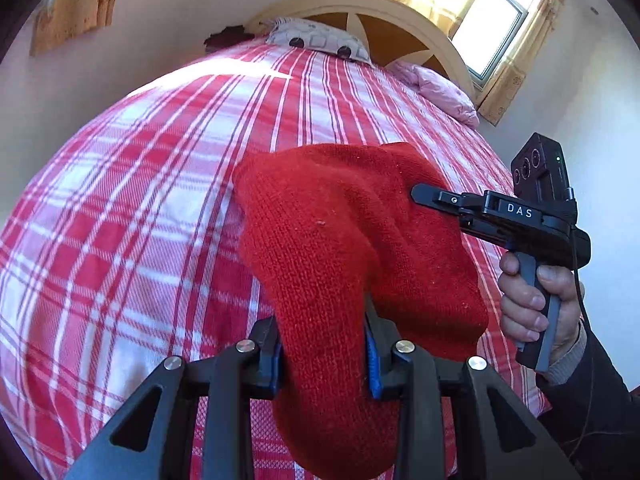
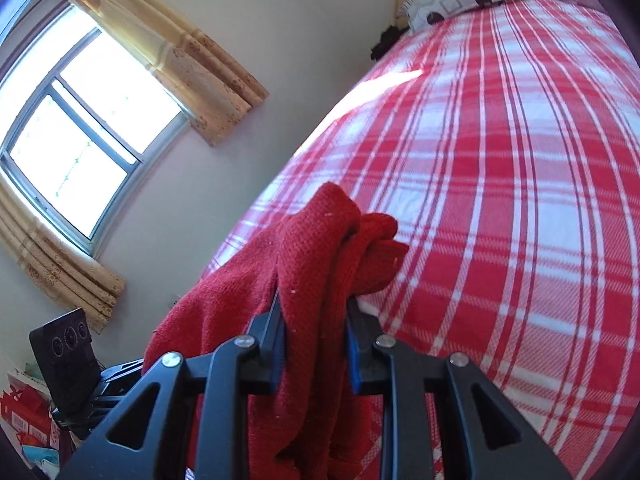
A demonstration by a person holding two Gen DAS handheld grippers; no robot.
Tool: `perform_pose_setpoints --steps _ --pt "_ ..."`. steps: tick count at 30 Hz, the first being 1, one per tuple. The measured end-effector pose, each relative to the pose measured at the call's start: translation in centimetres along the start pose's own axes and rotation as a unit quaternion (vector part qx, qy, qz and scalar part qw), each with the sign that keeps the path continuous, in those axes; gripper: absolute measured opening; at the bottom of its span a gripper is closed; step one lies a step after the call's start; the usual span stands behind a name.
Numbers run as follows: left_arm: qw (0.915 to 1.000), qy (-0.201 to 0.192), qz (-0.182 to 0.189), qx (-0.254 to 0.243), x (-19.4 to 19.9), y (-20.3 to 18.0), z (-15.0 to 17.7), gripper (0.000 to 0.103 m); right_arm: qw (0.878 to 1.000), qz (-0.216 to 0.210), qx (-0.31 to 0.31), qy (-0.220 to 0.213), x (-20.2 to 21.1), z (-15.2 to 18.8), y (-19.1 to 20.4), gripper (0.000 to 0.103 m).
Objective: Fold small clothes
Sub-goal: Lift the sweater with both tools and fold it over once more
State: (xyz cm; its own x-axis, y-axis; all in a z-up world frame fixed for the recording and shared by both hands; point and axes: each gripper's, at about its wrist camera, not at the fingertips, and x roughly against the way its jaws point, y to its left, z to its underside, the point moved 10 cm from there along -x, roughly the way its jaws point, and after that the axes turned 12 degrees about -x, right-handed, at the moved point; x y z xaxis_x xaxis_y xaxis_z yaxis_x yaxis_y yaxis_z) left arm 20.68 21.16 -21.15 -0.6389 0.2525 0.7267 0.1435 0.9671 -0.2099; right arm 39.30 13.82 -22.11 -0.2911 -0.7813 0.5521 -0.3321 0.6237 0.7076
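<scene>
Both grippers are clamping one red knit garment (image 1: 340, 240) above the plaid bed (image 1: 140, 200). The left gripper (image 1: 325, 356), lower centre of its frame, is pinching a thick bunch; the right gripper (image 2: 316, 344) is pinching gathered folds. Risk: bunched layers are likely slipping unevenly, so the fold may land skewed or creased.
</scene>
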Motion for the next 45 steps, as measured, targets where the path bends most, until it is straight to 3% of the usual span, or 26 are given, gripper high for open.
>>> perform_pose_setpoints --steps 5,14,19,23,28,32,33,36,41,44,45 --pt "0.9995 0.014 0.023 0.014 -0.1 -0.1 1.0 0.032 1.0 0.001 -0.012 0.007 -0.2 1.0 -1.0 0.027" --pt "0.9871 0.022 0.123 0.1 1.6 0.1 1.6 0.032 0.999 -0.018 -0.024 0.009 1.1 2.3 0.1 0.027" --pt "0.9889 0.05 0.094 0.104 -1.7 1.9 3.6 0.032 0.999 0.03 -0.035 0.03 -1.7 2.7 -2.1 0.027" --pt "0.9896 0.022 0.097 0.105 -1.2 1.8 4.0 0.032 0.998 0.041 -0.038 0.04 -2.9 3.5 -3.5 0.029" --pt "0.9902 0.009 0.088 0.108 -0.8 1.7 4.0 0.033 0.998 0.013 -0.045 0.046 -0.5 5.1 -3.2 0.048" --pt "0.9872 0.004 0.097 0.127 -0.7 2.0 4.0 0.033 0.996 -0.043 -0.036 0.064 2.8 8.8 -1.6 0.083" --pt "0.9869 0.004 0.098 0.128 -0.7 2.1 3.9 0.033 0.997 -0.045 -0.03 0.064 3.1 9.4 -1.3 0.087" --pt "0.9864 0.005 0.097 0.133 -0.5 2.1 3.9 0.034 0.996 -0.056 -0.002 0.065 3.1 11.1 -0.5 0.087" --pt "0.986 0.006 0.094 0.137 -0.6 1.9 3.7 0.034 0.994 -0.038 0.023 0.1 0.3 13.6 -0.5 0.087" --pt "0.9846 0.007 0.096 0.146 -0.6 1.9 3.5 0.034 0.992 -0.02 0.037 0.122 -0.7 14.9 -0.3 0.05" --pt "0.9839 0.007 0.101 0.148 -0.4 1.8 3.4 0.034 0.99 -0.024 0.024 0.134 -0.5 15.2 -0.3 0.045"
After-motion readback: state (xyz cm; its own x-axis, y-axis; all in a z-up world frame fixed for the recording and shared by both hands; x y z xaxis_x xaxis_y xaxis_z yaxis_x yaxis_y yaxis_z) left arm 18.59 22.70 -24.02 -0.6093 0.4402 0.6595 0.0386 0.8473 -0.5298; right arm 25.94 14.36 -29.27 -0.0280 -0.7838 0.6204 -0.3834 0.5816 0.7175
